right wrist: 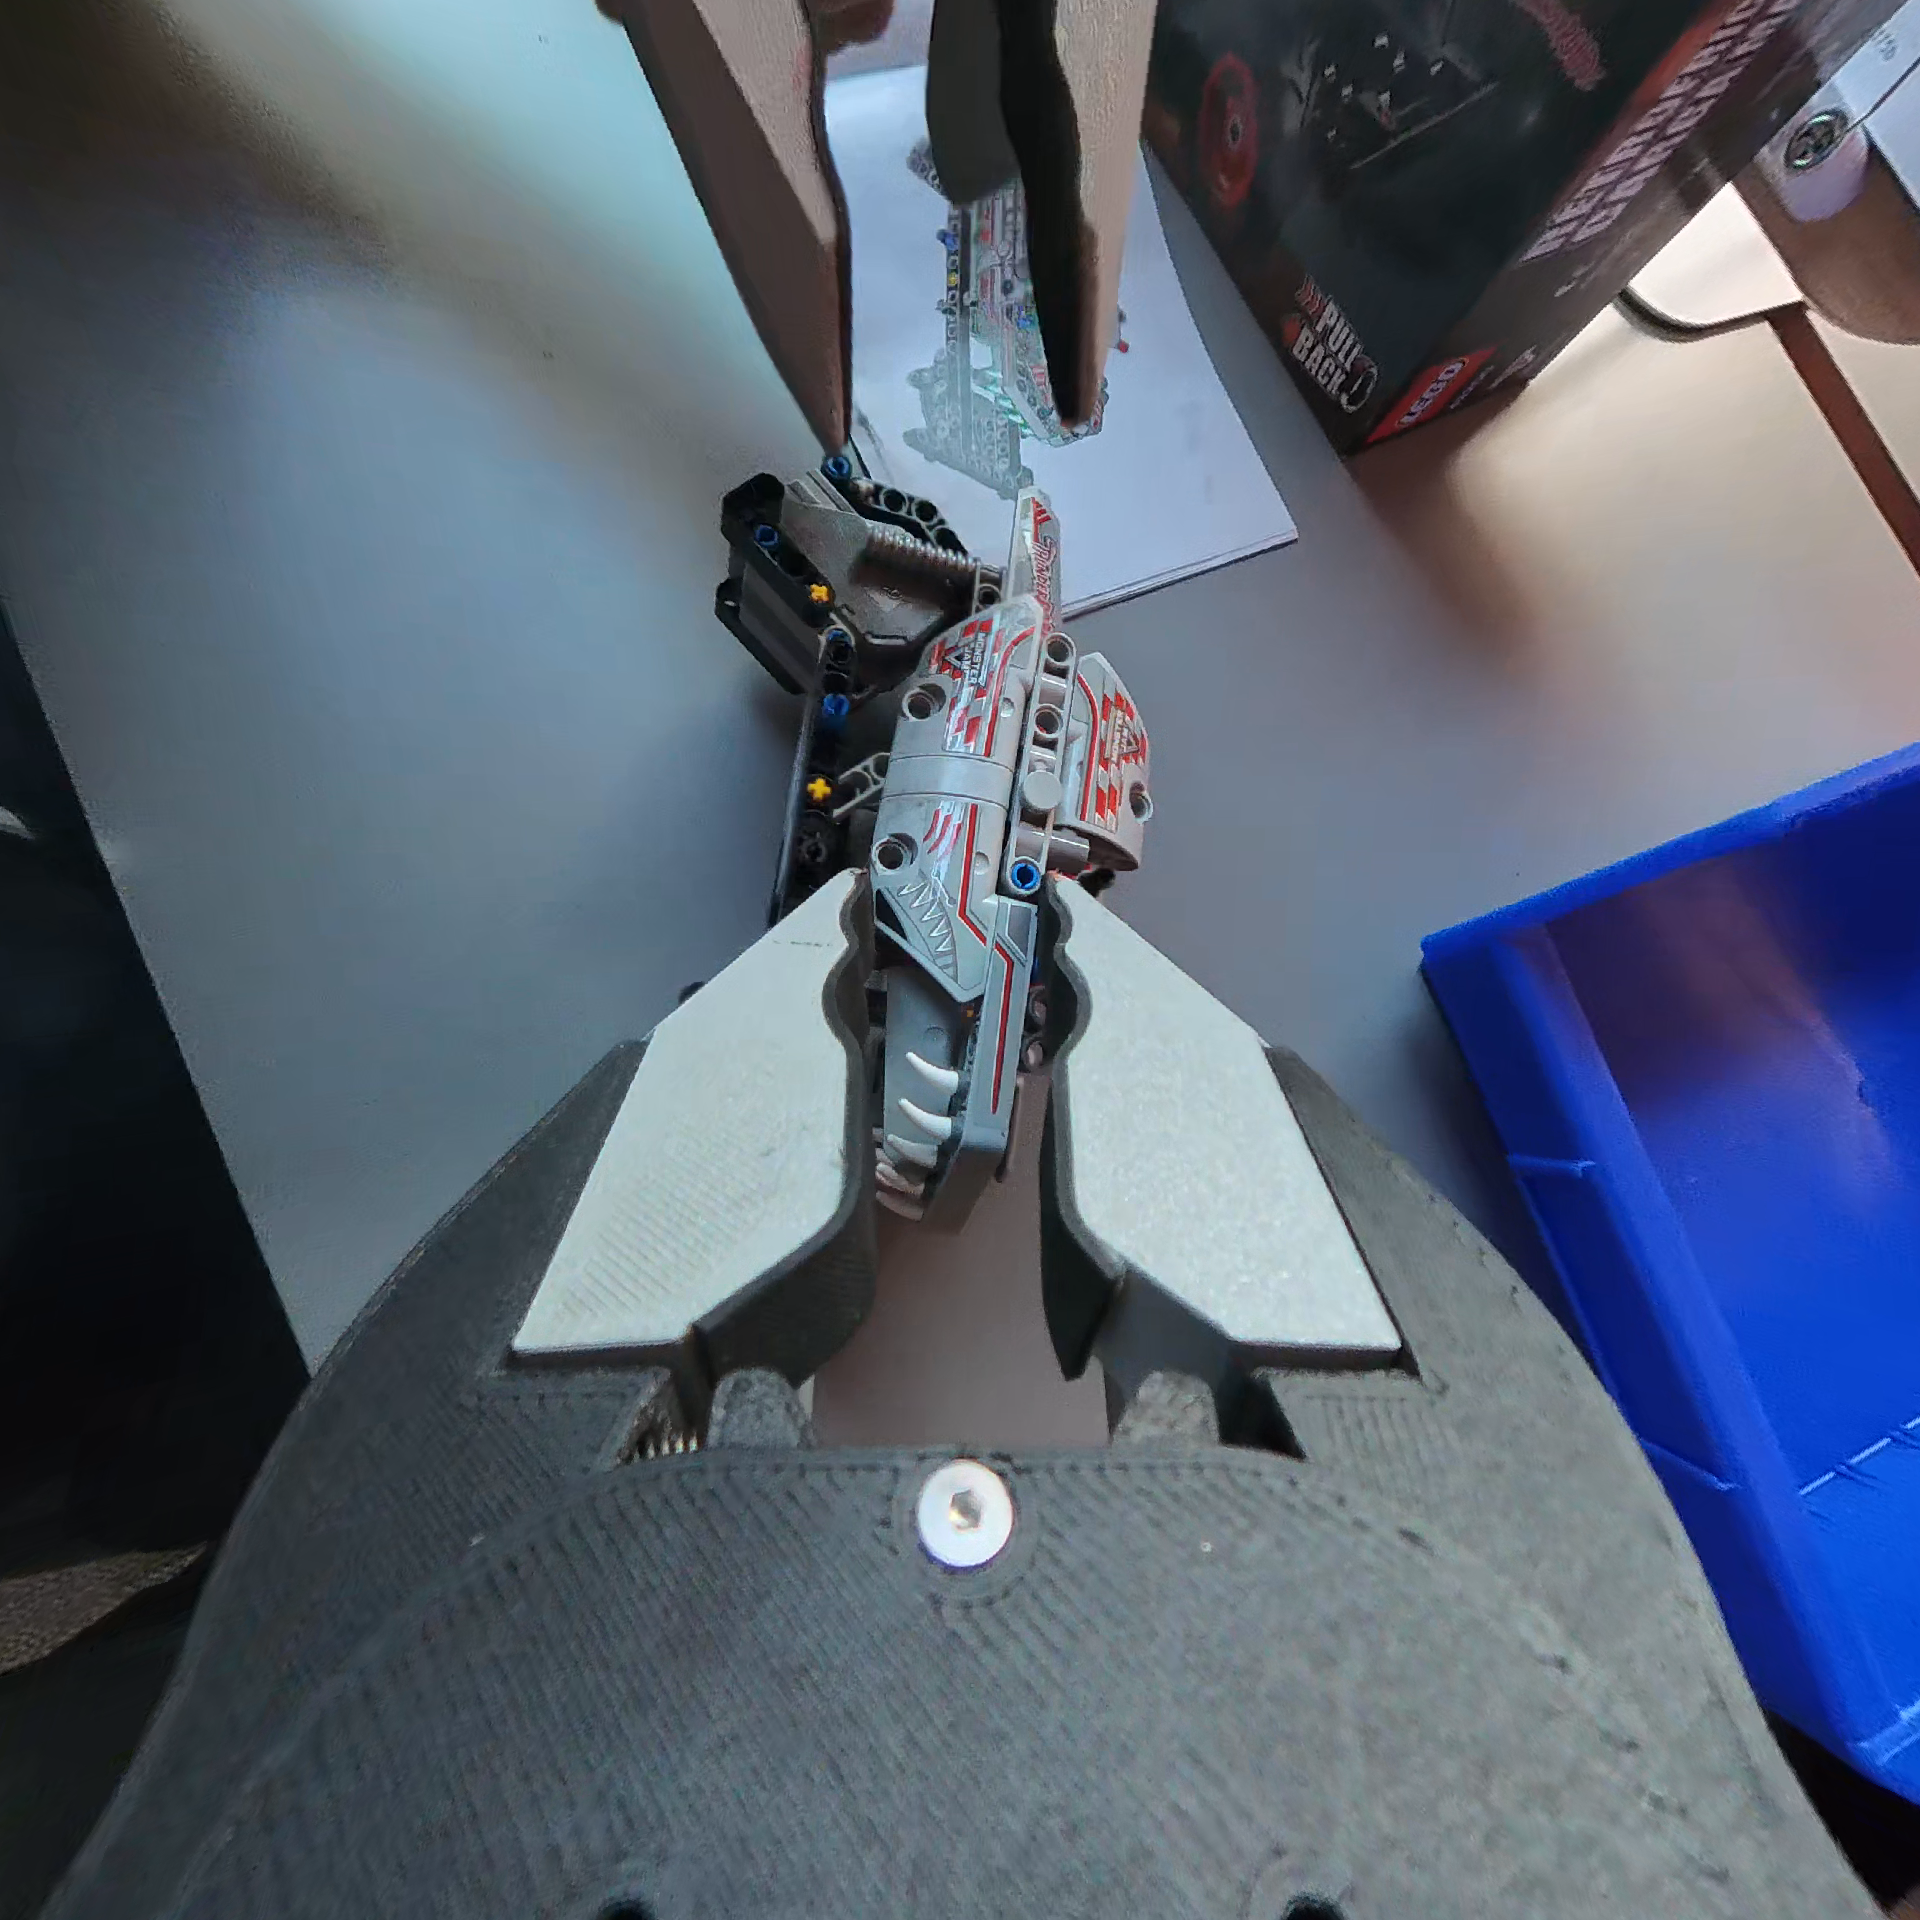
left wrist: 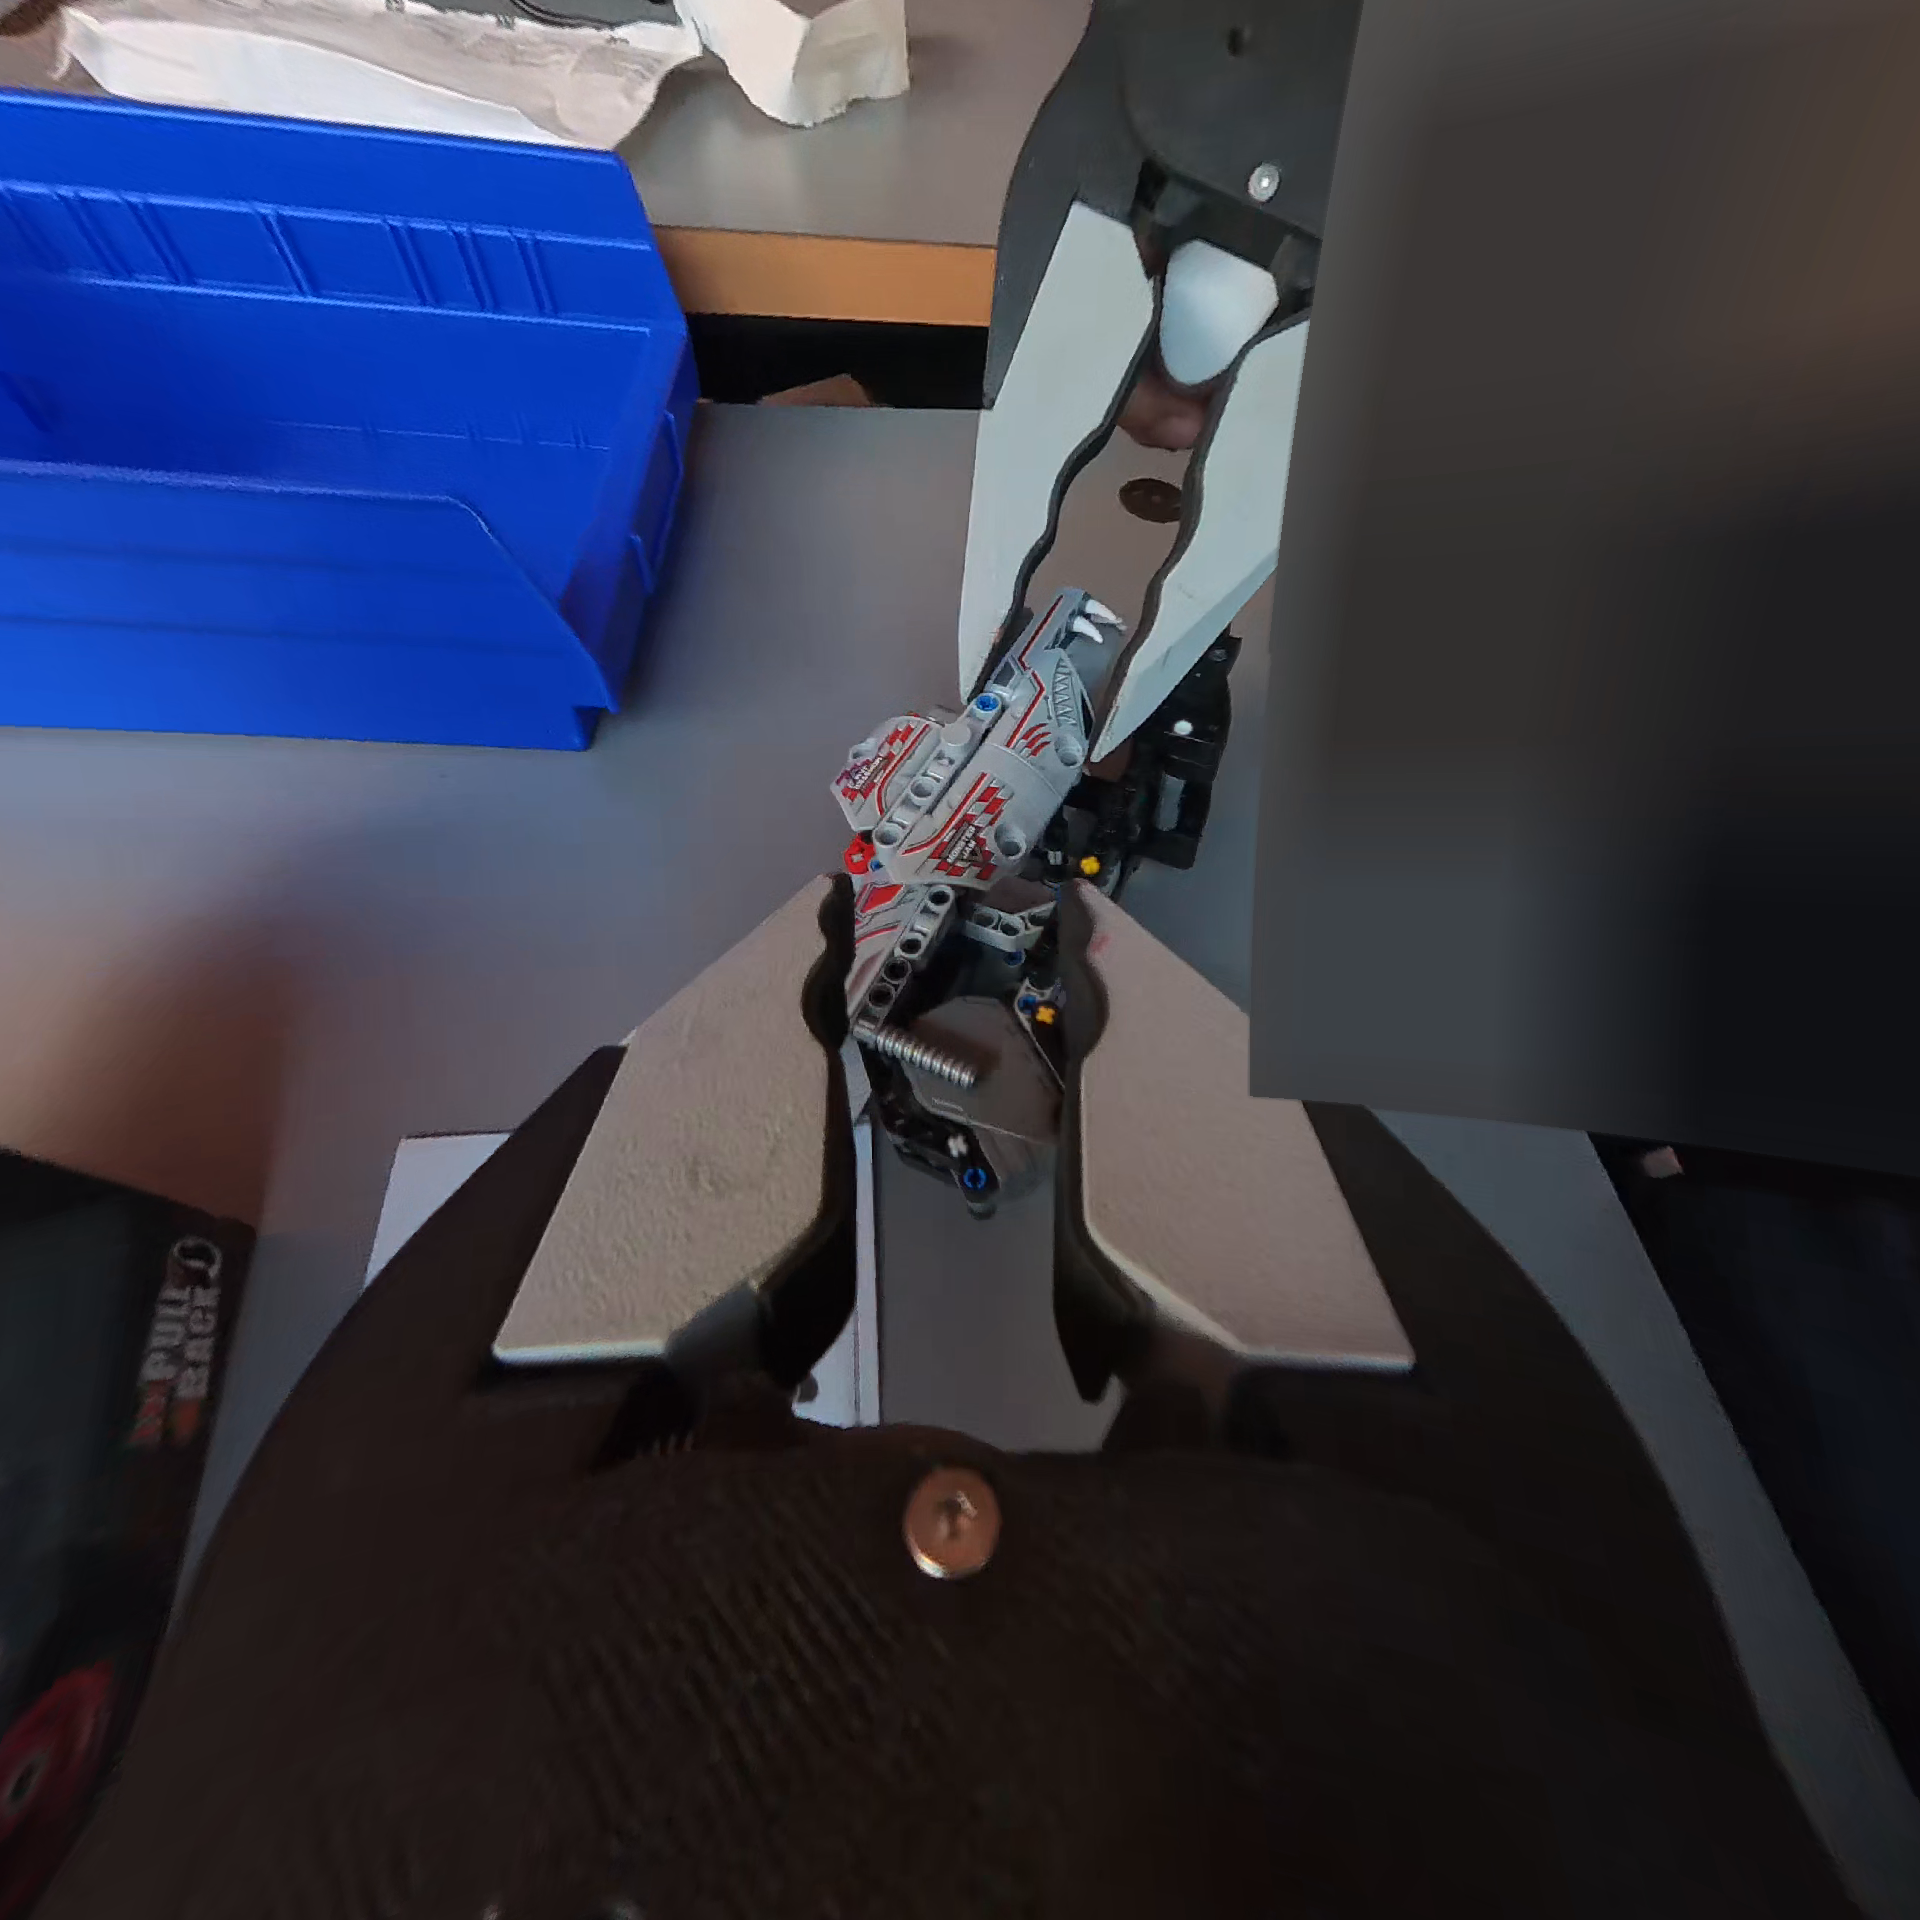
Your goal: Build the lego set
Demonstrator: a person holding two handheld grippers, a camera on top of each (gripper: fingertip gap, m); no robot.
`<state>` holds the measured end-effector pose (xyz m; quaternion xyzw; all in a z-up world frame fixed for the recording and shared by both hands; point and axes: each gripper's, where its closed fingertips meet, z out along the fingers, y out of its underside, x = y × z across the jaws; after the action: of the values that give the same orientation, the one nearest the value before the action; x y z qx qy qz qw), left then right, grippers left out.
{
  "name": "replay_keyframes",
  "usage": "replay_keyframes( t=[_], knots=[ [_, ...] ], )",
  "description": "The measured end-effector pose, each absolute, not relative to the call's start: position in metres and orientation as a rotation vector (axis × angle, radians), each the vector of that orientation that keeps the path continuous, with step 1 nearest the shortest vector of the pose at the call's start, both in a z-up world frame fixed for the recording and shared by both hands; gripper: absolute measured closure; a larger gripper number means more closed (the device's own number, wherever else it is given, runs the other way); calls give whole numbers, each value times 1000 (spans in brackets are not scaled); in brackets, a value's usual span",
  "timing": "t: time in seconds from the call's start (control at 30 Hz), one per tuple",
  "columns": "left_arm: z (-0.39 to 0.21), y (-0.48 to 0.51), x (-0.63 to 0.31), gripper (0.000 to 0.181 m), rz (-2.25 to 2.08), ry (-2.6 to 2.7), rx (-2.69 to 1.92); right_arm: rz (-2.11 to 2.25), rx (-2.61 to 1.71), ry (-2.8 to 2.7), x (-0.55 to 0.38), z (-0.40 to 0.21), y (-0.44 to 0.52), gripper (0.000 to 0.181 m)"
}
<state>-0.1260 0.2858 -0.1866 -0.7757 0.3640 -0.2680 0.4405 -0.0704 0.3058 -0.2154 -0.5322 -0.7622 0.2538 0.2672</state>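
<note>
Both grippers on the grey-and-red shark-faced lego truck body (right wrist: 977,831)

Left gripper (left wrist: 951,894) clamps the black chassis end, right gripper (right wrist: 951,894) pinches the toothed nose, above the grey worktop (right wrist: 416,623).

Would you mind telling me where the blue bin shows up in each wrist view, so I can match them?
Left wrist view: the blue bin fills the upper left, on the table.
Right wrist view: it sits at the right edge, lower half.
Shared landmark: the grey lego model, centre of both views.
</note>
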Motion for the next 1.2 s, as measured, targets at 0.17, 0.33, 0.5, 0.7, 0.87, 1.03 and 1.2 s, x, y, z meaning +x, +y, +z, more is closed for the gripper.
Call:
replay_keyframes(
  t=[0.17,0.33,0.5,0.7,0.87,1.03,1.2],
  knots=[
    [-197,296,-117,144,-711,963,-1932,719,-1415,-2070,-74,-216,309,152],
    [-213,300,-110,143,-659,1069,-1933,755,-1359,-2083,-75,-216,306,152],
    [-218,302,-107,146,-691,1070,-1921,756,-1357,-2095,-72,-218,307,152],
    [-218,301,-106,149,-719,1066,-1921,747,-1325,-2093,-72,-220,307,152],
    [-217,303,-104,148,-725,1059,-1912,750,-1338,-2064,-70,-221,307,152],
    [-223,302,-111,146,-692,1087,-1933,726,-1348,-2095,-69,-221,308,152],
    [-207,302,-113,148,-816,1041,-1882,685,-1371,-2149,-70,-222,308,152]
  ],
)
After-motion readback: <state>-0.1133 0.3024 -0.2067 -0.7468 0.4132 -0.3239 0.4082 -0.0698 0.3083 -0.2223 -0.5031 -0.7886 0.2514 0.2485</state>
